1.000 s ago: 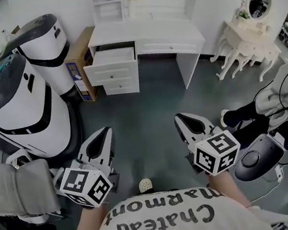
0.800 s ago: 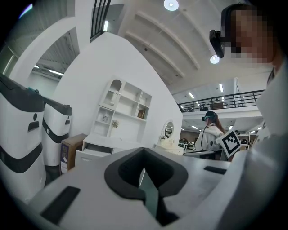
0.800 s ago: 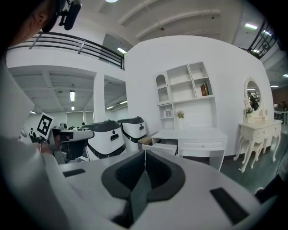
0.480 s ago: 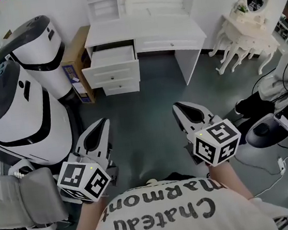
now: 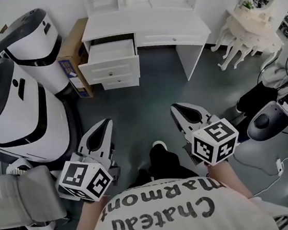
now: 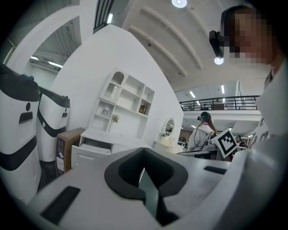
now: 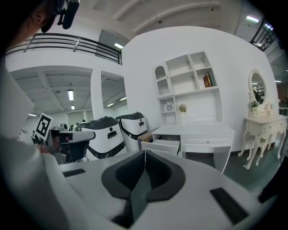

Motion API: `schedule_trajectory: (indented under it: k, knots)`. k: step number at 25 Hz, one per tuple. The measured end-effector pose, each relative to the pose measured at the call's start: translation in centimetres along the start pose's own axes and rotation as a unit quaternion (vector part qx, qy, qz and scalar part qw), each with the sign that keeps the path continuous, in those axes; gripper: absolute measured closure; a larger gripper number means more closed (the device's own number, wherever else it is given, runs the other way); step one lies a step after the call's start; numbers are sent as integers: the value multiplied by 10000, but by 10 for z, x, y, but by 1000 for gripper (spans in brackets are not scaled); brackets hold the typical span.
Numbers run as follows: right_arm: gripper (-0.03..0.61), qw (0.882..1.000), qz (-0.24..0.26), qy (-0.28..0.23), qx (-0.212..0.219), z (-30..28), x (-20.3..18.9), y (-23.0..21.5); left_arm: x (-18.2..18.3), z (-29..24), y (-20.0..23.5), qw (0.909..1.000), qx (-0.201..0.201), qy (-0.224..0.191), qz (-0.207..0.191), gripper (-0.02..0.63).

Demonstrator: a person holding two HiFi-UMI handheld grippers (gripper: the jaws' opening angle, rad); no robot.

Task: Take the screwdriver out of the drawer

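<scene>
Grey floor (image 5: 147, 98) shortens: you've walked closer to the white desk (image 5: 146, 25).
Your left gripper (image 5: 103, 125) and right gripper (image 5: 178, 111) are clenched, empty; the open drawer (image 5: 110, 55) is well ahead.

A large lab hall: mezzanine railing (image 7: 67, 45), white desk (image 5: 143, 26), vanity table (image 5: 241, 24), 2 white machines (image 5: 15, 109).

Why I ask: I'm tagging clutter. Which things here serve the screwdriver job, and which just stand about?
Job: open drawer, white desk, left gripper, right gripper (both shut, empty); screwdriver not visible.
Standing about: white machines, cardboard box, vanity table.
</scene>
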State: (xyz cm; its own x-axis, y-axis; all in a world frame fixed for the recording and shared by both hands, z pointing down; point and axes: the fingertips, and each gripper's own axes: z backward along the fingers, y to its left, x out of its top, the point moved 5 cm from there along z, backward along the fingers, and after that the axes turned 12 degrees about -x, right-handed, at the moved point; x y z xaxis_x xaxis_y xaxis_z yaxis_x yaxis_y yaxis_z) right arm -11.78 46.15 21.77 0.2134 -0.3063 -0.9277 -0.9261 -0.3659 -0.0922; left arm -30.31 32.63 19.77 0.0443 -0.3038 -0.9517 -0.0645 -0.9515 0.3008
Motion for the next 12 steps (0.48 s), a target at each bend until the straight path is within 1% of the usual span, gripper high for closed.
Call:
schedule_trajectory:
  k: [4,8,12]
  knots:
    - [551,9999,29,91,78,-38,6,-19,-1,-21,18,9998,189,16,60,591]
    - [551,9993,110,118,333,-83,25,-34,4,-44,45,9985,508,-26,210,591]
    - [551,9978,222,125,615,-124,47,-48,17,-73,70,9969,743,-89,238,591]
